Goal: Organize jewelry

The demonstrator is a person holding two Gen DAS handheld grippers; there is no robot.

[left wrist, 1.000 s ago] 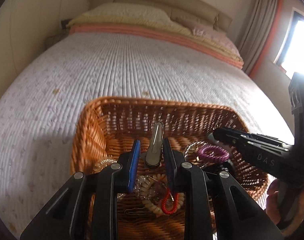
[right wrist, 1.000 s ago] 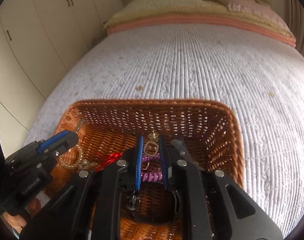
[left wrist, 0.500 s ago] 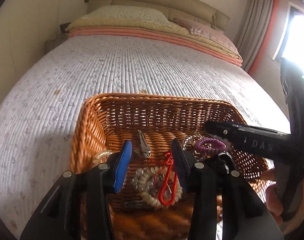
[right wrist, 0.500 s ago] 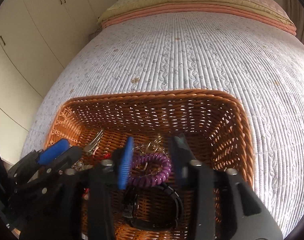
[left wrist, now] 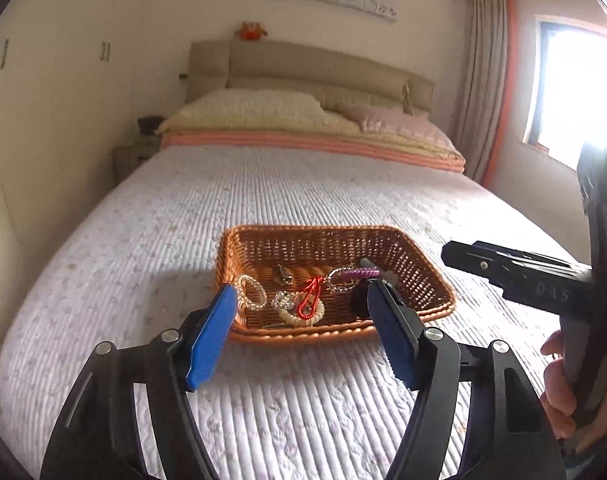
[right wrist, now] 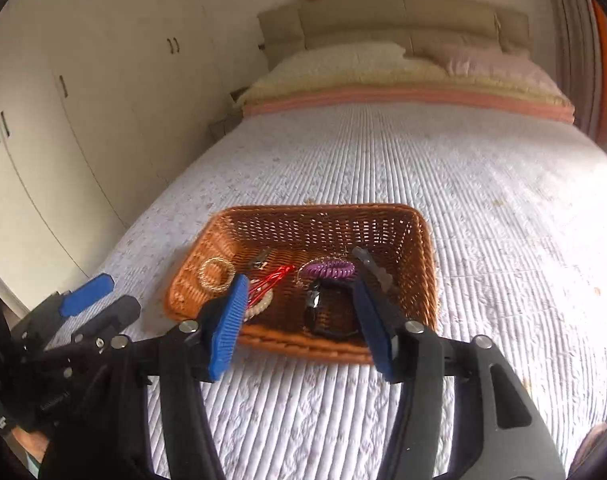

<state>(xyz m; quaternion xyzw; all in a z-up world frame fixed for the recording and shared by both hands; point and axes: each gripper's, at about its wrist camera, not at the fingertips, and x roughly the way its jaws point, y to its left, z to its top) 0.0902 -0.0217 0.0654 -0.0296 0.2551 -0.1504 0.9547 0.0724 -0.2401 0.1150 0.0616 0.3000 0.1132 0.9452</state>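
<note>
A: What colour is the basket point(left wrist: 421, 264) beyond the left gripper's point(left wrist: 303, 300) blue pads point(left wrist: 209, 336)?

B: Orange-brown wicker. Inside lie a red cord point(left wrist: 309, 296), a purple coil bracelet point(left wrist: 359, 274), a cream bead bracelet point(left wrist: 299, 318) and a clear coil ring point(left wrist: 250, 298).

A: And past the right gripper point(right wrist: 299, 284)?

B: The same purple coil, with a black band point(right wrist: 327, 318) just before it. The quilt point(right wrist: 503, 200) beneath is white, ribbed, with faint lilac sprigs. Far ahead, a salmon-pink blanket edge point(right wrist: 403, 98) and a beige headboard point(right wrist: 403, 16).
</note>
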